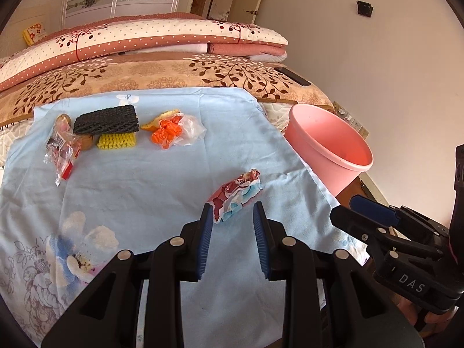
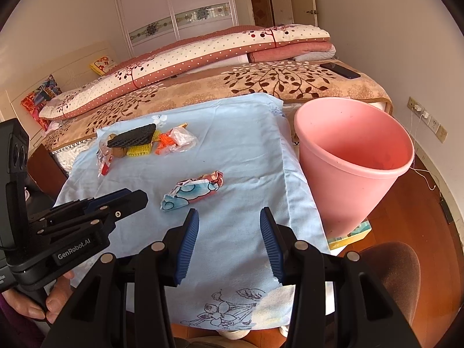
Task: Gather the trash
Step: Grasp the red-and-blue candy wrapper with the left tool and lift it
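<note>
The left gripper (image 1: 232, 213) is lining up on the crumpled wrapper (image 1: 237, 195), which is lying on the blue cloth (image 1: 150, 179) over the table, near the pink bin (image 1: 329, 145). Its jaws are standing partly open and holding nothing, with the wrapper's near end just between their tips. The right gripper (image 2: 229, 220) is hovering beside it, jaws parted and empty too. The pickup looks to be just starting; next the left jaws would need to push forward and close on the wrapper, then carry it to the bin. More trash (image 1: 174, 129) is waiting at the cloth's far end.

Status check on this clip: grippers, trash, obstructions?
Left gripper open, empty, just short of crumpled wrapper. Right gripper open, empty. Pink bin beside cloth, nothing blocking.
</note>
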Motion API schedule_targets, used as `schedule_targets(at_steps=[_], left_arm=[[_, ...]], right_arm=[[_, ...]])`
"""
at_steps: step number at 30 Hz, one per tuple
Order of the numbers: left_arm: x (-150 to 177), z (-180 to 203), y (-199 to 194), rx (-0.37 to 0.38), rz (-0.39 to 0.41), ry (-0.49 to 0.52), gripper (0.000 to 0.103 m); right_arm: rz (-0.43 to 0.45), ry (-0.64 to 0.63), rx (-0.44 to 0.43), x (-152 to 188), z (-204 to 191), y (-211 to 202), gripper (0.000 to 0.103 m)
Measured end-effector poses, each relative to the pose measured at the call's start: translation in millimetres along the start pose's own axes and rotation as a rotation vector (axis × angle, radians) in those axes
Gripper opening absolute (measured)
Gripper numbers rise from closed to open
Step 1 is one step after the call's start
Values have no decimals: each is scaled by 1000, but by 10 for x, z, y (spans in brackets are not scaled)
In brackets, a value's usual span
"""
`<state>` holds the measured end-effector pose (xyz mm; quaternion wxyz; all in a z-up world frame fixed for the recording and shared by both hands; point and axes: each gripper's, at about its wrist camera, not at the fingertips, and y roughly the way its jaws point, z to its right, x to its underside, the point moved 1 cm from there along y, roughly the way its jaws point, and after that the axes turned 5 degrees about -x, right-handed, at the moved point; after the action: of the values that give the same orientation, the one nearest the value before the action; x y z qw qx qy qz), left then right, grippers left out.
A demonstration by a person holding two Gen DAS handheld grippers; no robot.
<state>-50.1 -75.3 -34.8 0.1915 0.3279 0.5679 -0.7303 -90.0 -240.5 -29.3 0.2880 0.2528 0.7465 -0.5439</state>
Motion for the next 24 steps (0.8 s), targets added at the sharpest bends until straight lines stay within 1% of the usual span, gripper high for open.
schedule_targets(at_steps=[1, 3, 5, 9, 13, 20, 21, 22, 23, 24], left_arm=[[-13, 35, 36, -4, -14, 40, 29], [-16, 100, 127, -34, -38, 124, 29], [-8, 118, 224, -48, -56, 160, 29], [-40, 100, 380, -54, -85, 168, 29], [-70, 83, 488, -38, -109, 167, 29], [-94, 133, 606, -21, -111, 195, 28], [-84, 138, 622, -14, -118, 197, 26], [-73, 148, 634, -9, -122, 203, 20], [-61, 156, 645, -8, -123, 210, 11], [-51, 155, 654, -9, -123, 214, 9]], right_arm=[[-3, 6, -4, 3, 28, 20, 43], [-13, 21, -14, 8, 92, 70, 43], [-22, 33, -23, 10, 147, 126, 43], [-33, 38, -42, -6, 217, 230, 43], [-36, 32, -54, -23, 246, 314, 43], [-47, 55, -61, -45, 332, 405, 43], [-48, 58, -61, -51, 344, 413, 43], [-48, 60, -61, -59, 355, 421, 43], [-47, 61, -60, -67, 362, 426, 43], [-46, 62, -59, -79, 369, 433, 43]])
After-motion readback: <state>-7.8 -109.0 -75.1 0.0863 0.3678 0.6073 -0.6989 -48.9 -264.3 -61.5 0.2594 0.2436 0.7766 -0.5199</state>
